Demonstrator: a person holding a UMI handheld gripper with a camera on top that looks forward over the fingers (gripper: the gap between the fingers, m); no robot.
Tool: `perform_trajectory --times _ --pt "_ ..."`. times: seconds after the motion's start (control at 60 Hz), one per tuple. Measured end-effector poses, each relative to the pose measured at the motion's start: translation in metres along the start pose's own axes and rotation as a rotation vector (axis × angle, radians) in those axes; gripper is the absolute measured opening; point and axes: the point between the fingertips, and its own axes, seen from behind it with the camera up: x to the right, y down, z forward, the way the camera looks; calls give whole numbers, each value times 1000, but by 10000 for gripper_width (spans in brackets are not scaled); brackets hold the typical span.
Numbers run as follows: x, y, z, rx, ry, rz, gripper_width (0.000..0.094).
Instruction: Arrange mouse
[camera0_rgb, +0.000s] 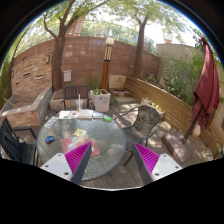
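Observation:
A round glass table (85, 150) stands on a wooden deck, just ahead of my fingers and a little to their left. Several small things lie on it: a blue one (50, 139), a yellow one (79, 132) and papers (84, 115) at the far side. I cannot tell which of them is the mouse. My gripper (112, 150) is open and empty, held above the near edge of the table. The left pink pad (77, 157) is over the glass and the right pad (148, 159) is over the deck.
A metal chair (146, 119) stands right of the table and a dark chair (14, 142) left of it. A wooden bench (163, 100) runs along the right under a folded red umbrella (208, 88). A white planter (100, 100) and a brick wall (85, 60) lie beyond.

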Motion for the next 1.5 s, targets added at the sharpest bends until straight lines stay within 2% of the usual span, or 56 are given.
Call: perform_trajectory --times 0.183,0.317,0.35,0.383,0.5,0.633,0.783,0.917,1.083,1.333,1.433,1.5 --pt "-20 38 20 -56 -19 -15 847" --pt "-59 99 48 -134 -54 -36 848" --pt "-67 108 33 -169 -73 -43 846" --pt "-92 132 60 -176 -96 -46 850" --pt "-167 177 84 -206 -198 -74 851" --pt "-264 205 118 -213 -317 -87 854" --pt "-365 196 170 -136 -405 -108 854" --pt "-438 178 223 -122 -445 -115 853" --pt "-494 160 283 -132 -453 -94 849" --pt "-529 134 335 -140 -412 -68 822" --pt "-538 128 348 -146 -385 -73 752" --pt "-540 126 355 -147 -355 -87 636"
